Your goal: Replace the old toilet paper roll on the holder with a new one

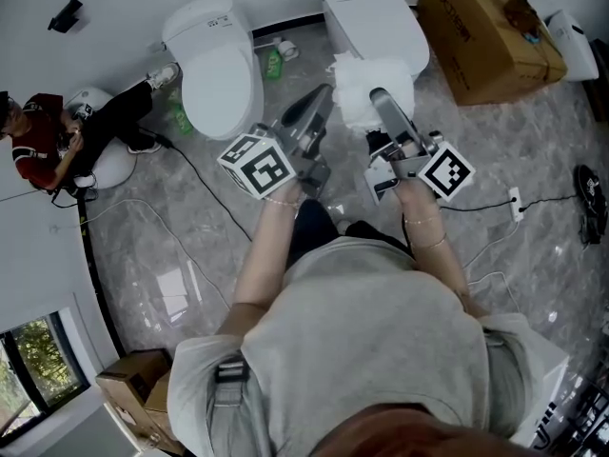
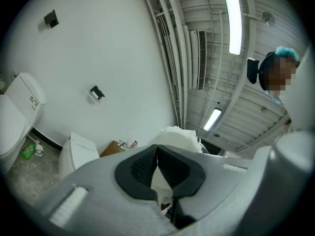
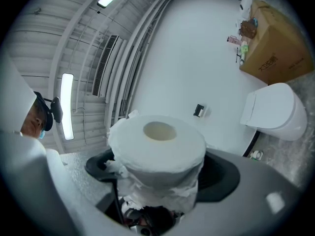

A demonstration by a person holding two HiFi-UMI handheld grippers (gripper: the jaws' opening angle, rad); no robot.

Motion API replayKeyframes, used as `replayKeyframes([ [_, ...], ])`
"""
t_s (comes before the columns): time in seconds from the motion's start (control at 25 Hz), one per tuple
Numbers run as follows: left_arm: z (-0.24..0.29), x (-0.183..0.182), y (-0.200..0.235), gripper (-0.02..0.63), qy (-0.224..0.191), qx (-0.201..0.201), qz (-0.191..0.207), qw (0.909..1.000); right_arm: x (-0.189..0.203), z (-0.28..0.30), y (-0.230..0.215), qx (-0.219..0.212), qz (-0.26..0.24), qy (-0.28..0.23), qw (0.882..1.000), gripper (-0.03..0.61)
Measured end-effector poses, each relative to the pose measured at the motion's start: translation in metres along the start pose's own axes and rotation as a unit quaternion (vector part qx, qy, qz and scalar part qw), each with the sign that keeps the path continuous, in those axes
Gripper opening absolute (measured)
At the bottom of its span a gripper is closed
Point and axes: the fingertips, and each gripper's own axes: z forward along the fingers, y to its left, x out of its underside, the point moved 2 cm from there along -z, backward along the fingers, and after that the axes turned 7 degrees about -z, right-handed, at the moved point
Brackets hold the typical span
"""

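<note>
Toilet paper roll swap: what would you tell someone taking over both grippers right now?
Right gripper: shut on the full white toilet paper roll, held out in front of the person.
Left gripper: shut, empty, tips beside that roll.
Small black wall holder: far off on the white wall; too small to tell whether an old roll sits on it.
Done: a full roll, likely the new one, is in hand.
Left: go to the holder, take off any old roll, fit this one.

cardboard box (image 1: 495,27) cut by top edge, wall holder (image 2: 96,93) too small
</note>
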Motion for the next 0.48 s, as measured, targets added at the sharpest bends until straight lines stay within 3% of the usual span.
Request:
replayKeyframes([
  [0.24, 0.036, -0.044, 0.057, 0.006, 0.005, 0.008, -0.003, 1.0000, -0.010, 0.065, -0.045, 0.012, -0.006, -0.016, 1.000, 0.449],
  [0.48, 0.087, -0.146, 0.127, 0.006, 0.018, 0.026, 0.011, 0.9994, -0.026, 0.187, -0.078, 0.020, -0.020, -0.028, 0.999, 0.449],
])
